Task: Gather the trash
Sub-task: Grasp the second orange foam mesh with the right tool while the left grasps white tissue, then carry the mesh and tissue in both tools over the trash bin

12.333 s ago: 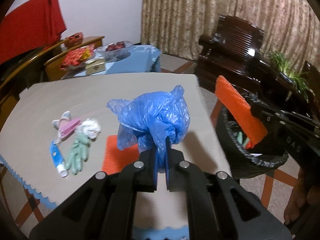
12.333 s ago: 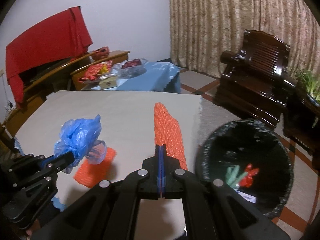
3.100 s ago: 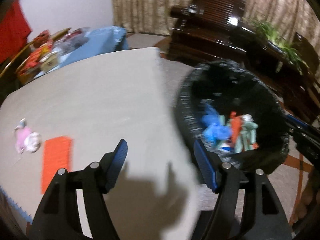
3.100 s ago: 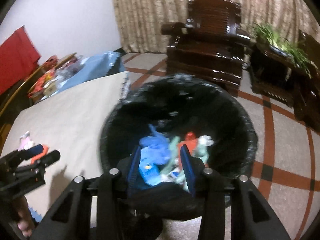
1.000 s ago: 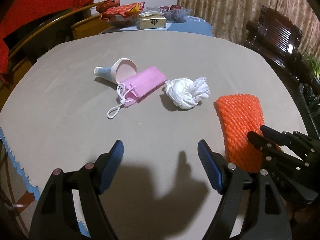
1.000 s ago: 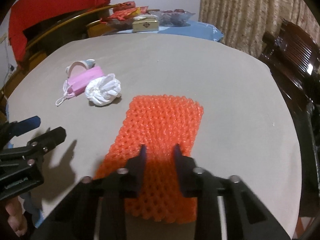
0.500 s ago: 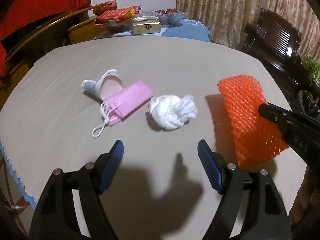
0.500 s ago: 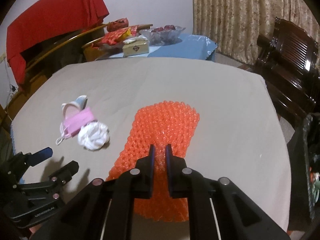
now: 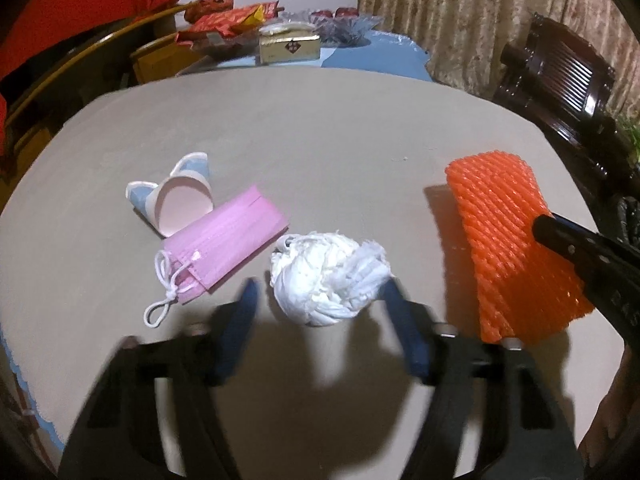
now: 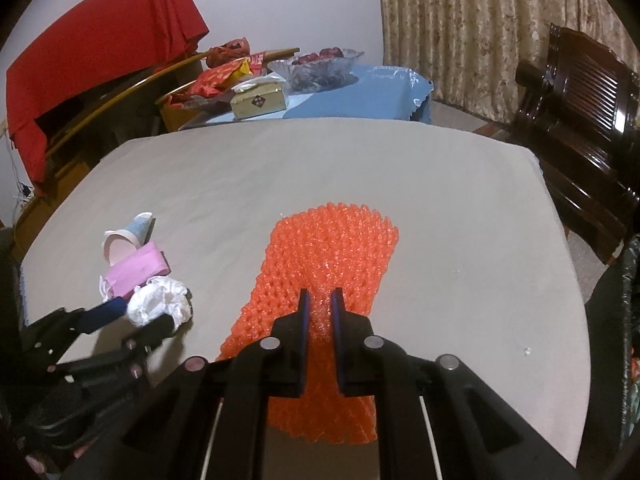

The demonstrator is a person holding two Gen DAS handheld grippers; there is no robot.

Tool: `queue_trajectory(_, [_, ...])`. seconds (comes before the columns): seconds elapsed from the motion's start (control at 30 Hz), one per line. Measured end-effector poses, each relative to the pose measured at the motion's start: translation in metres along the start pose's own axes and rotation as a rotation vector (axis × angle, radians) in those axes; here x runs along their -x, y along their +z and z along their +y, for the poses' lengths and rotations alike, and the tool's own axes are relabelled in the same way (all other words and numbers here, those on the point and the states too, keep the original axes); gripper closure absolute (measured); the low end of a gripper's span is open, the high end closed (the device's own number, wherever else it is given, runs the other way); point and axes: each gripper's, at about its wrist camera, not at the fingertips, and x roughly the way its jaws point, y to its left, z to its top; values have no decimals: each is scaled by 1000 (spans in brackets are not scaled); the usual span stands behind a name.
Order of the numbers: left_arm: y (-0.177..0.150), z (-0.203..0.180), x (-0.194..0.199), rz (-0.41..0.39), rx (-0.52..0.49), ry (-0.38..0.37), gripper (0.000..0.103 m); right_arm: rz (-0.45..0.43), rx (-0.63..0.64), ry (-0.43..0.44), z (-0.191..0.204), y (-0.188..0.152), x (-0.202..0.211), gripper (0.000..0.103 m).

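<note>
A crumpled white tissue wad [image 9: 326, 278] lies on the grey table [image 9: 320, 128]; my left gripper [image 9: 320, 312] is open with one finger on each side of it. A pink face mask [image 9: 224, 244] and a crushed paper cup [image 9: 176, 196] lie to its left. My right gripper [image 10: 319, 306] is shut on an orange foam net [image 10: 332, 264] and holds it lifted off the table; it also shows in the left wrist view [image 9: 512, 240]. In the right wrist view the tissue [image 10: 160, 304], the mask [image 10: 136, 268] and the cup [image 10: 128, 236] sit at the left.
A black-lined trash bin [image 10: 624, 320] stands off the table's right edge. A dark wooden armchair [image 10: 580, 112] stands beyond it. A blue-covered side table [image 10: 360, 92] with a gold box [image 10: 260, 100] and a glass bowl is behind the table.
My left gripper has moved forward and its fingers have started closing around the tissue wad. My right gripper has raised the orange net a little higher.
</note>
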Motion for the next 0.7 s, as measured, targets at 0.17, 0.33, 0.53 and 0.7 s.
queue_trajectory(0.17, [-3,-2,4,-12,-9,9,79,4,1,6,0,-3,0,93])
queue_trajectory(0.33, [-3,-1,19,-19,-2,-11,87,-7,2,10,4,-3,9,93])
queue_trajectory(0.53, [-6,-8,45,-52,-9,-10,88,-28,6,10,5,-1,30,93])
queue_trajectory(0.7, [-11,-17,69,-75,-17,-17,88,-58,6,2,1,2,57,93])
